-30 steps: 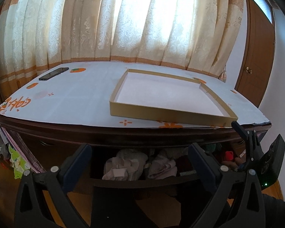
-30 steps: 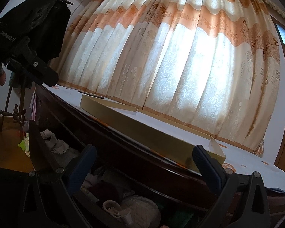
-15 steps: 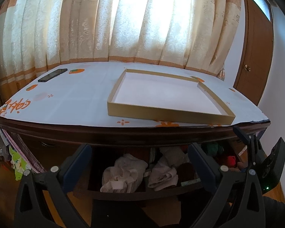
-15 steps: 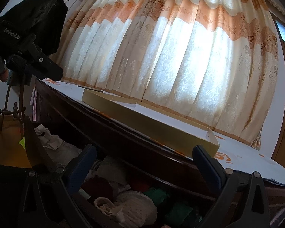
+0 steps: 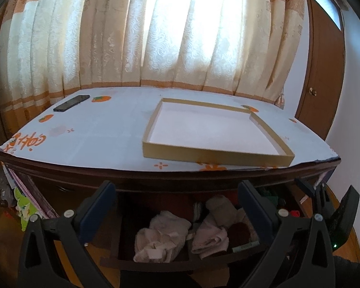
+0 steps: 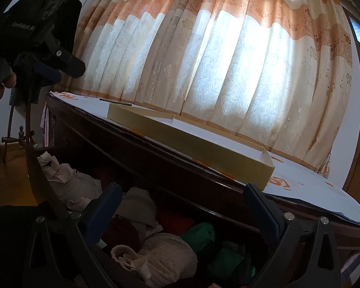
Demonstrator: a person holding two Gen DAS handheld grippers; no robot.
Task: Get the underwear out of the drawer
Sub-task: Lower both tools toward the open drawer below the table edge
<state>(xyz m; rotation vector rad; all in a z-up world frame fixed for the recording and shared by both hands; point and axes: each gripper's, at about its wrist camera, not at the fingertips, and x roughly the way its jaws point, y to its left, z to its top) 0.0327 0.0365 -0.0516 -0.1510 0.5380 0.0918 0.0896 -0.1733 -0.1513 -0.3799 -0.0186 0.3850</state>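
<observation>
Two open grippers, left gripper (image 5: pixel 177 206), right gripper (image 6: pixel 182 206), underwear (image 5: pixel 160 237) just below in drawer (image 5: pixel 156 264)

Dark glossy wood forms the table (image 5: pixel 156 180) and drawer (image 5: pixel 156 262), soft crumpled cloth the underwear (image 5: pixel 160 237), matt cardboard the shallow tray (image 5: pixel 216 154), smooth printed paper the table cover (image 5: pixel 103 132), patterned fabric the curtain (image 5: pixel 180 36).

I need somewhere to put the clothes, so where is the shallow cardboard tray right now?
In the left wrist view the shallow cardboard tray lies on the right half of the dresser top, above the open drawer, with a dark phone far to its left.
</observation>
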